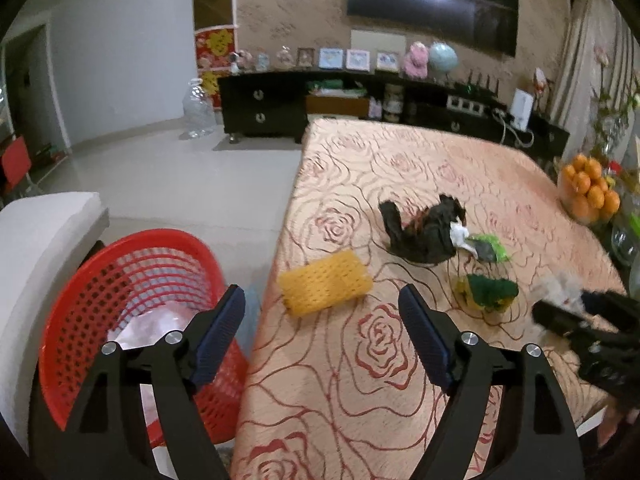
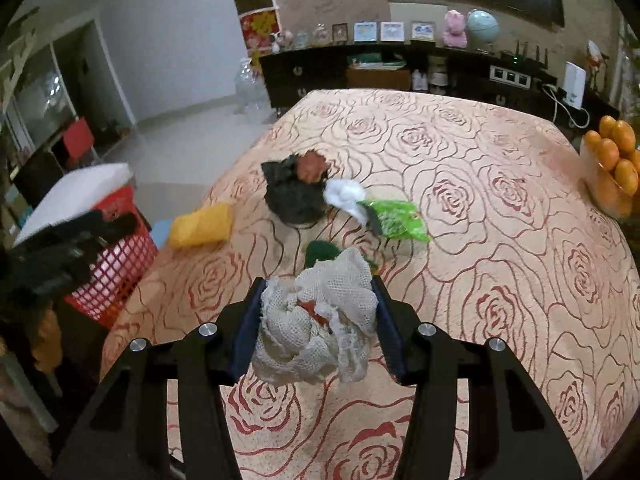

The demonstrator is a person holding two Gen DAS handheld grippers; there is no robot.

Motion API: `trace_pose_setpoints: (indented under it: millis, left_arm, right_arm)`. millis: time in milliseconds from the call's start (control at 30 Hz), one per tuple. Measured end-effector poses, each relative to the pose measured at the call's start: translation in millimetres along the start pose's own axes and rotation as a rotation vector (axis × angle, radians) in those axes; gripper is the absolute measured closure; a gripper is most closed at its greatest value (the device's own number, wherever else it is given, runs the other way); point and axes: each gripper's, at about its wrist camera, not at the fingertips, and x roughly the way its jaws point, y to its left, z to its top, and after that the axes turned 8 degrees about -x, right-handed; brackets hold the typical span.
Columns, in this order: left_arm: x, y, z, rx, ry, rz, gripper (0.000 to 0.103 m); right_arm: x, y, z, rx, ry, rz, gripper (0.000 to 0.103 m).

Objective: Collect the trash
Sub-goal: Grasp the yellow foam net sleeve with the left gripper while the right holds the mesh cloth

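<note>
My right gripper (image 2: 318, 312) is shut on a crumpled white foam net (image 2: 320, 324) and holds it above the rose-patterned table (image 2: 500, 220); it shows blurred in the left wrist view (image 1: 560, 296). My left gripper (image 1: 322, 320) is open and empty, over the table's left edge beside the red basket (image 1: 132, 300). On the table lie a yellow foam net (image 1: 324, 282), a black plastic bag (image 1: 424, 228), a green wrapper (image 1: 490, 248) with white tissue (image 2: 344, 194), and a green and yellow wrapper (image 1: 488, 292).
The red basket stands on the floor left of the table, next to a white seat (image 1: 40, 248); it also shows in the right wrist view (image 2: 120, 248). A bowl of oranges (image 1: 590, 194) sits at the table's right edge. A dark cabinet (image 1: 280, 108) lines the far wall.
</note>
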Motion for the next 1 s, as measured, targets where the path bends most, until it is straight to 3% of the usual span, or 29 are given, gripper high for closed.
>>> trace_pose_setpoints:
  millis: [300,533,767,1000]
  left_arm:
    - [56.5,-26.7,3.8,0.108,0.106,0.054,0.027]
    - [94.0,-30.6,9.6,0.153,0.139,0.094,0.027]
    - [116.2,-32.6,8.8,0.156,0.189,0.055,0.027]
    - [113.2,-36.9,2.5,0.189,0.193,0.023,0.058]
  right_arm:
    - [-10.3,-18.4,-3.0,0.06,-0.019,0.001,0.053]
    - [-11.8,-23.1,-3.4,0.08,-0.018,0.008,0.053]
    - [-8.5,-22.6,-4.3,0.085,-0.004,0.022,0.053]
    - [-8.0,-24.5,-5.4,0.096,-0.001,0.023,0.053]
